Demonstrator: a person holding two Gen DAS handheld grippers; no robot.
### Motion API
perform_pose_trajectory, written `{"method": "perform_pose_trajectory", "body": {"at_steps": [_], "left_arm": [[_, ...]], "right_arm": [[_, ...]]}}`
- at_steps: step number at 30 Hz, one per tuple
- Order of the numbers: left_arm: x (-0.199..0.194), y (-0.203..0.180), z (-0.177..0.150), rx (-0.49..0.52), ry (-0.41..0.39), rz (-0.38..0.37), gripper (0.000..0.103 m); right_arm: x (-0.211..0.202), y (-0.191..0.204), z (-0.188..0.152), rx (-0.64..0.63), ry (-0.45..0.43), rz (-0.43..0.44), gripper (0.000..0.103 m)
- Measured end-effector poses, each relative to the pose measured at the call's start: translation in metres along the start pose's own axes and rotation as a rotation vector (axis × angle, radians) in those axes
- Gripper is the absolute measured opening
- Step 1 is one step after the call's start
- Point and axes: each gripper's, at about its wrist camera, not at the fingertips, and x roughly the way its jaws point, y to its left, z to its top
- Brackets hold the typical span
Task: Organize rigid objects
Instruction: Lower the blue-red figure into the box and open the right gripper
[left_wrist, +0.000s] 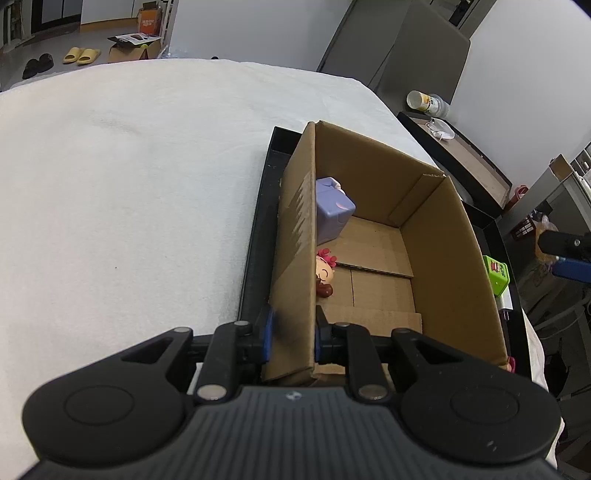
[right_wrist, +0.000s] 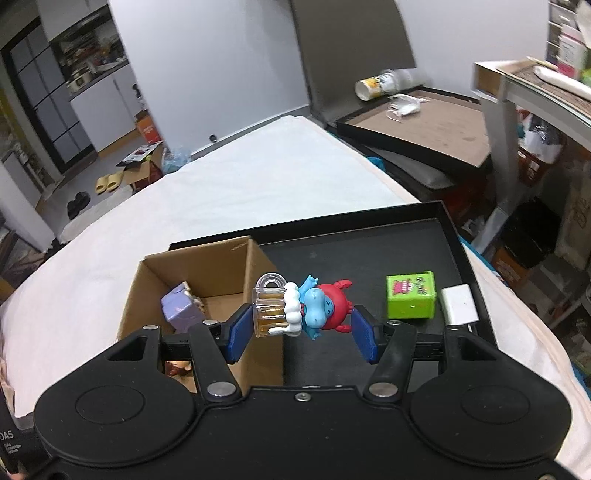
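An open cardboard box (left_wrist: 443, 229) stands in a black tray (left_wrist: 258, 236) on a white cloth. My left gripper (left_wrist: 293, 332) is shut on the box's left wall near its front corner. Inside lie a lilac cube (left_wrist: 332, 210) and a small doll figure (left_wrist: 325, 273). My right gripper (right_wrist: 301, 314) is shut on a blue and red figurine with a clear beer mug (right_wrist: 306, 306), held lying sideways in the air over the box's right wall (right_wrist: 258, 266) and the tray floor (right_wrist: 332, 258). The lilac cube (right_wrist: 181, 306) shows in the box from that side too.
On the tray to the right of the box sit a green cube (right_wrist: 410, 295) and a white adapter (right_wrist: 458, 304). The green cube (left_wrist: 496, 273) also peeks past the box's right wall. A second black tray (right_wrist: 424, 129) with a cup stands beyond the bed.
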Motion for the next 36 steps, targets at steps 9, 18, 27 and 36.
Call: {"method": "perform_pose_trajectory", "body": {"at_steps": [9,18,27,36], "left_arm": [[0.000,0.001,0.000,-0.007,0.000,-0.011,0.019],[-0.001,0.004,-0.001,0.001,-0.005,-0.019,0.020],[-0.001,0.006,-0.002,-0.003,-0.009,-0.031,0.020],[-0.002,0.005,-0.003,-0.004,-0.012,-0.032,0.020]], "right_arm": [[0.011,0.037,0.001,-0.096,0.002,0.071,0.056],[0.022,0.066,-0.002,-0.163,0.014,0.086,0.056],[0.033,0.096,-0.003,-0.265,0.013,0.082,0.056],[0.049,0.115,0.001,-0.332,-0.021,0.053,0.056]]}}
